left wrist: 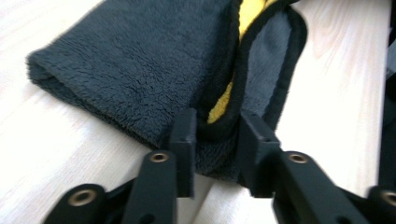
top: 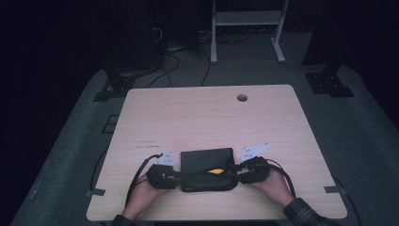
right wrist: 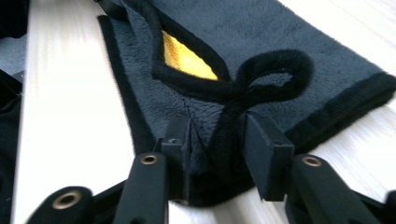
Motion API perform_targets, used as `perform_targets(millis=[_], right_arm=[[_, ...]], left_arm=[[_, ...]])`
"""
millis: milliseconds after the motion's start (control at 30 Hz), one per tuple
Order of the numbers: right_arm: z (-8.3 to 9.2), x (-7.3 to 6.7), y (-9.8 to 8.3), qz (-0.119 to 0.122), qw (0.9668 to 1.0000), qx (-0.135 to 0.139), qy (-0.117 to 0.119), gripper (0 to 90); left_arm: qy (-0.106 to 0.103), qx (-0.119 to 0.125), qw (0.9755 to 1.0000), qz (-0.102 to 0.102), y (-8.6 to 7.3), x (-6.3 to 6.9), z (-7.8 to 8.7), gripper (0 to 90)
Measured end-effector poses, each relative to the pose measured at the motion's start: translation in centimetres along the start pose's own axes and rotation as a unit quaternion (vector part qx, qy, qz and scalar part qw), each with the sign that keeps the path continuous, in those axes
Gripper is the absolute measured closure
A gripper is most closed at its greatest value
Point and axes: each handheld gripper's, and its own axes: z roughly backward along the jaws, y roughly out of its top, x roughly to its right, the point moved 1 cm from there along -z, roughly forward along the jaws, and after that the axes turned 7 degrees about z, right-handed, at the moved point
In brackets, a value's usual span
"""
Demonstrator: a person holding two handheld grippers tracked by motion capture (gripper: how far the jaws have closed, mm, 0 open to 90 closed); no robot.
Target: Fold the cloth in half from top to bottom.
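At the near edge of the pale wooden tabletop (top: 207, 117), one dark grey fleece cloth (top: 207, 168), folded to a rough rectangle, black-bound at the hem, with a yellow patch (top: 216, 171) showing where an upper layer lifts. Left tongs (top: 175, 175): at the cloth's left end, jaws clamped on a bunched corner of fleece and binding, as the left gripper view shows (left wrist: 215, 140). Right tongs (top: 237, 174): at the cloth's right end, jaws pinching the hem where a black hanging loop (right wrist: 266, 77) stands up just beyond them (right wrist: 217, 144). A person's hands hold both tools from below; a grommet hole (top: 242, 97) lies well apart at the far side. Condition: cloth flat on the tabletop, both ends gripped. Risks, as judged: each hold takes little material, so a quick lift or uneven pull may let the plush fabric slide free; the right jaws may be gripping fewer layers than intended, letting the fold fall open; the loop could snag a jaw on release.
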Motion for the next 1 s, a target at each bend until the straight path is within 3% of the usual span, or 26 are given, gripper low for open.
perform_targets(millis=[200,367,500,667,833,1000], right_arm=[[2.9,-0.2,-1.0,-0.008,0.9995,0.025,-0.015,60.3],[4.5,0.9,-1.8,-0.025,0.998,0.043,-0.038,74.6],[3.5,1.5,-1.2,-0.02,0.9983,0.045,-0.03,84.0],[0.7,1.8,0.4,-0.015,0.9989,0.045,-0.006,86.5],[-1.9,1.3,1.1,-0.008,0.9992,0.029,0.027,86.5],[-2.0,-0.1,1.0,0.017,0.9978,0.011,0.063,86.1]], left_arm=[[-0.004,0.041,0.9991,0.006,-0.2,0.1,2.4,64.3],[0.008,0.057,0.9983,0.01,0.4,-0.7,2.8,71.3],[0.023,0.062,0.9977,0.016,1.3,-1.4,1.6,74.8],[0.028,0.05,0.9983,0.016,2.0,-1.7,-0.2,76.8],[0.014,0.027,0.9995,0.004,1.6,-0.9,-1.1,76.8],[-0.005,0.006,1.0,0.0,0.3,0.2,-1.3,76.7]])
